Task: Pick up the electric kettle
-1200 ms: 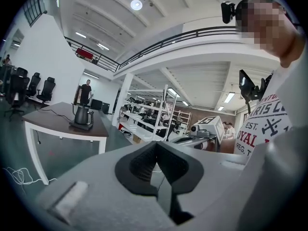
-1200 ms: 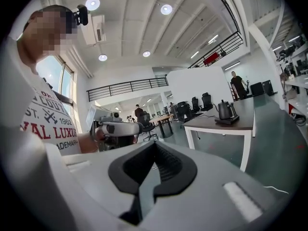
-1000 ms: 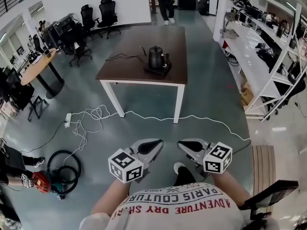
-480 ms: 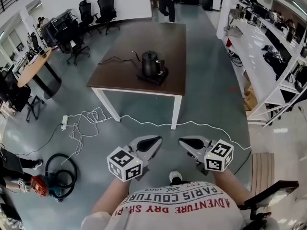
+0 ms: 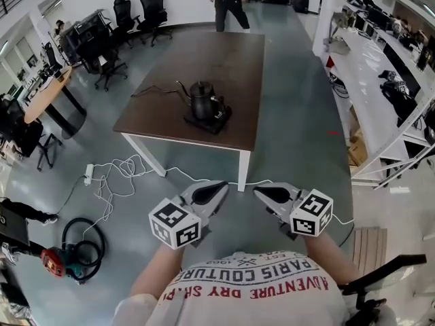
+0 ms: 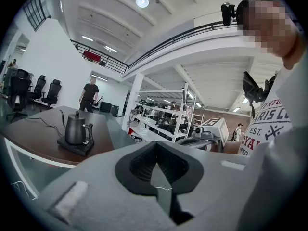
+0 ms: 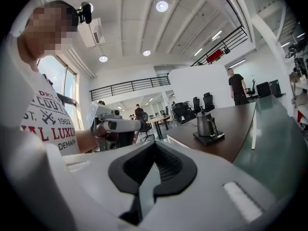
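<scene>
A black gooseneck electric kettle [image 5: 202, 100] stands on its black base on the brown table [image 5: 170, 128], well ahead of both grippers. The same kettle [image 6: 77, 129] shows at the left of the left gripper view, and as a small dark kettle [image 7: 205, 124] right of centre in the right gripper view. My left gripper [image 5: 215, 189] and right gripper [image 5: 265, 193] hover side by side over the floor in front of the table's near edge. Both are shut with nothing between the jaws.
A white cable [image 5: 129, 168] and power strip lie on the floor left of the table's near legs. A coiled black hose with a red tool [image 5: 71, 253] sits at lower left. Office chairs [image 5: 126, 15] stand at the back, white shelving [image 5: 380, 66] on the right, a person [image 5: 228, 2] beyond the table.
The table and kettle have drawn closer and lower in the head view as both grippers advanced together toward them. Both stay shut.
</scene>
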Demonstrator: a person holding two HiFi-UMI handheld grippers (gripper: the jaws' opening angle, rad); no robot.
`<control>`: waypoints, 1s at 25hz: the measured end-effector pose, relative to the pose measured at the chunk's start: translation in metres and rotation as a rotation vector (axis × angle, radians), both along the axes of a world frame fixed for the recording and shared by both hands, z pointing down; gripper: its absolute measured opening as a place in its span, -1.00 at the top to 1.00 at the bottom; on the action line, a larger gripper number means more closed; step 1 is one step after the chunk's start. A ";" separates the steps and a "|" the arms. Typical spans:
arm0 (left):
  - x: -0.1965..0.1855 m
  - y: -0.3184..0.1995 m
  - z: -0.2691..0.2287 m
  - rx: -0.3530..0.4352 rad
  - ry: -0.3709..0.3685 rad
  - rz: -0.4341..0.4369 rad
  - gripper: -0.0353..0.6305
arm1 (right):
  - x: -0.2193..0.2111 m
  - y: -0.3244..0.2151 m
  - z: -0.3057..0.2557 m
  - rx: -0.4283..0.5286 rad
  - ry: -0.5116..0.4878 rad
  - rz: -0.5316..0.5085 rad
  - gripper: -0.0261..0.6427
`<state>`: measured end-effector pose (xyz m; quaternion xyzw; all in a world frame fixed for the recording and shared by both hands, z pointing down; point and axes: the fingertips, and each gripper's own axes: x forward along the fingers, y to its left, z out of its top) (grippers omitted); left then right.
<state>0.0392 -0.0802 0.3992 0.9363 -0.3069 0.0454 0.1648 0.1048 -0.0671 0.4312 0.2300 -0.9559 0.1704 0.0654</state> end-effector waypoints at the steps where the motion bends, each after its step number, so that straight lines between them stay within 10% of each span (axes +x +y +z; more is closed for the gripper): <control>1: 0.000 -0.003 0.000 -0.002 -0.003 -0.006 0.89 | 0.000 -0.004 0.000 0.004 0.001 -0.005 0.91; 25: -0.046 -0.120 0.029 -0.036 0.014 -0.029 0.89 | -0.024 -0.120 0.029 0.028 0.084 0.035 0.91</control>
